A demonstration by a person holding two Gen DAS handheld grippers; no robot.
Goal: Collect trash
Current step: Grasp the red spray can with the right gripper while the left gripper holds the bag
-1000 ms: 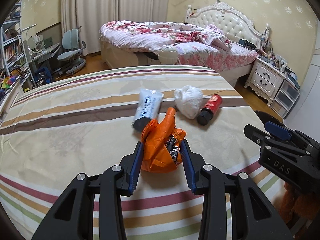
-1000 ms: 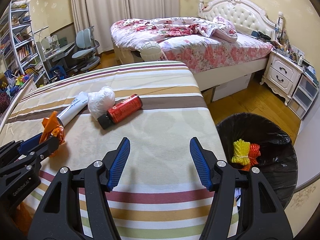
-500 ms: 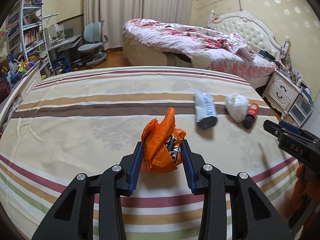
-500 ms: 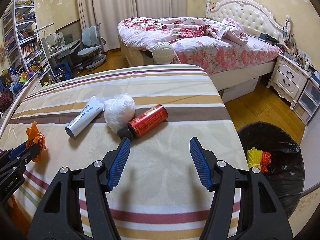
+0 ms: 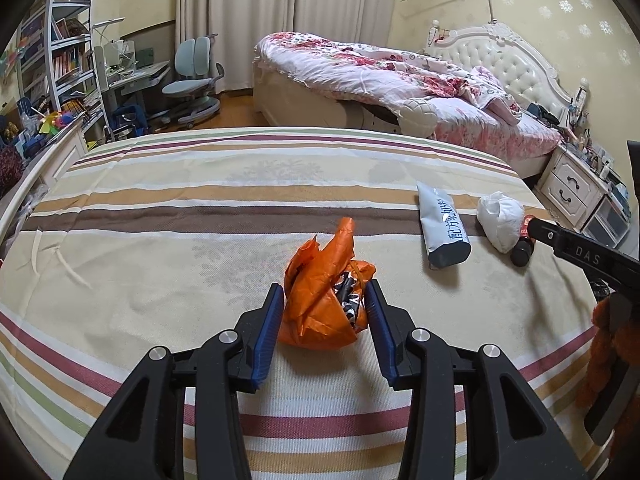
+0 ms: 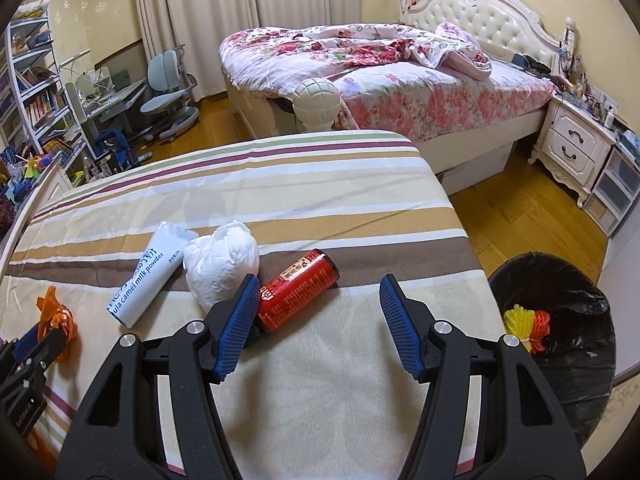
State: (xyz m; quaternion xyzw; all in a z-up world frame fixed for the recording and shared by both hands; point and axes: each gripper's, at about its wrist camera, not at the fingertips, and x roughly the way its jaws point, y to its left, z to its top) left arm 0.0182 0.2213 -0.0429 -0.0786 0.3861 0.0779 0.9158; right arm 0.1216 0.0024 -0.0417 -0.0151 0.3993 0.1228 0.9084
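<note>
Left claw (image 5: 324, 312) clamps the orange wrapper (image 5: 320, 300) over the striped bed (image 5: 200, 200). Right claw (image 6: 316, 316) gapes, empty, its left finger beside the red can (image 6: 298, 288). Step judged: carrying wrapper; next, swing it past the can to the bin (image 6: 560, 340).

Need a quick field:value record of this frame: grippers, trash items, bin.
left gripper: shut on orange bag
right gripper: open, empty, above red can
on striped cover: red can, white wad, milk powder pouch
bin: black liner, on floor right of bed, holds yellow and orange netting
</note>
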